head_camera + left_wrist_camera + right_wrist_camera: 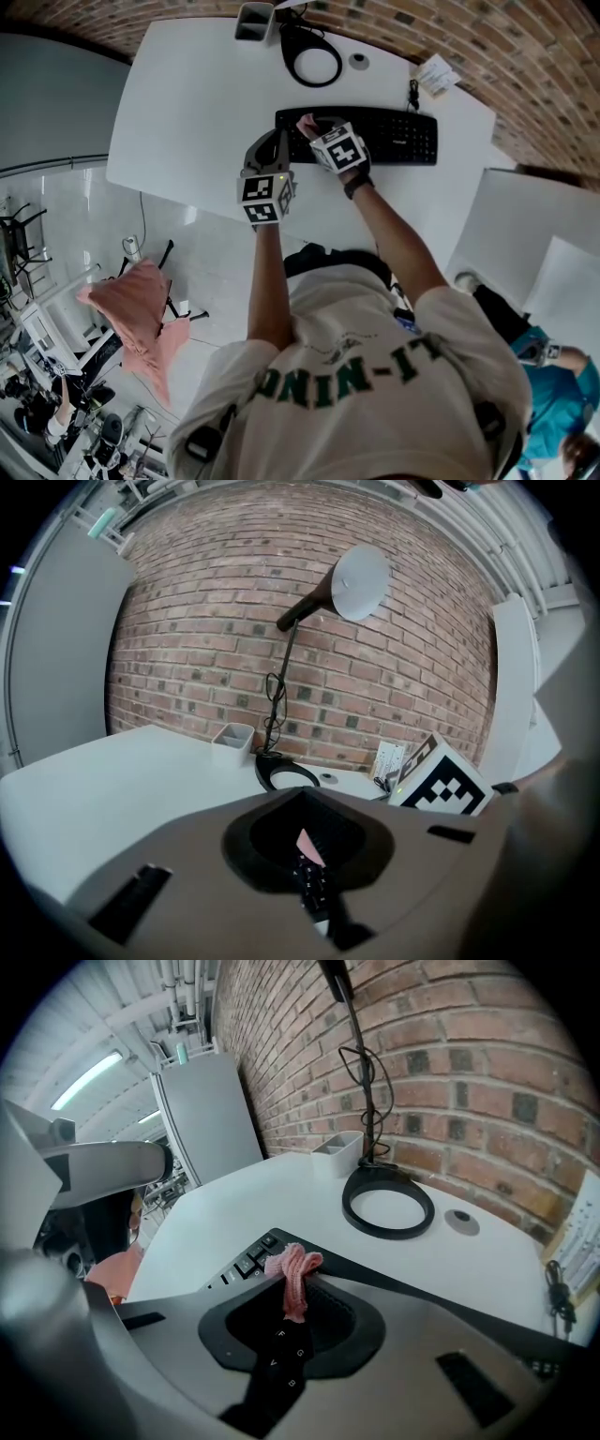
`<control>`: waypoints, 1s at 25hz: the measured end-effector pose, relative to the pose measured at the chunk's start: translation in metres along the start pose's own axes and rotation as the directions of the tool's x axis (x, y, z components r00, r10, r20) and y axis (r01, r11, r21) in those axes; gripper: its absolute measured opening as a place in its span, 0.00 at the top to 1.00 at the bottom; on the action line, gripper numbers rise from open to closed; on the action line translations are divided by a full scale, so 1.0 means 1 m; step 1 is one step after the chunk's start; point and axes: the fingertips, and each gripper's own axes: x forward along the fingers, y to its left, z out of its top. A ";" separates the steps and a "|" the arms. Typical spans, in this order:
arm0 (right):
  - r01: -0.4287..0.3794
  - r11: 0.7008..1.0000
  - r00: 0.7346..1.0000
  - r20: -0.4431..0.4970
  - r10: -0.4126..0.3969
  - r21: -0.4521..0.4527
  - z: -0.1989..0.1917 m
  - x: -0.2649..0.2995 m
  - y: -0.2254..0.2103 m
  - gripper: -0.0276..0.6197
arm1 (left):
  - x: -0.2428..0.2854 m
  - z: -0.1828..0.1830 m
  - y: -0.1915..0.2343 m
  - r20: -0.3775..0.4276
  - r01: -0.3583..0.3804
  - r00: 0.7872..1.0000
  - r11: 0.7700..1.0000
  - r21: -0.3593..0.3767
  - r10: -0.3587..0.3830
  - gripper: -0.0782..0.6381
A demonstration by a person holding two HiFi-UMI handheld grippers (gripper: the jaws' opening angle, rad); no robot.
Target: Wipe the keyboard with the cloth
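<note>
Right gripper view puts your right gripper [305, 1281] closest. Its jaws are pinched on the pink cloth [293, 1299], which bunches above the tips and hangs down between them. Lettered keys of the black keyboard [246, 1263] show through the opening under the cloth, so you have the cloth over the keyboard's left part. In the head view the same cloth [306, 122] sits at the right gripper [310, 127], on the keyboard [394, 137] near its left end.

Your left gripper [278, 142] is just beside it, also over the keyboard's left end. In its own view the left gripper [301, 793] has its jaws drawn together with nothing between them. Only keys [315, 885] and a sliver of the cloth [309, 846] show through its opening.

The keyboard lies on the white desk [187, 112]. Behind it stands the black ring base of a lamp [387, 1211], with a small round disc [459, 1222] to its right. A white tray [339, 1151] sits at the back against the brick wall [469, 1072].
</note>
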 end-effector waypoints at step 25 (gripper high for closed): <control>0.094 0.993 0.995 0.019 -0.095 0.077 -0.040 -0.052 -0.073 0.89 | 0.035 -0.006 -0.074 -0.040 0.124 0.992 0.991 0.048 -0.122 0.90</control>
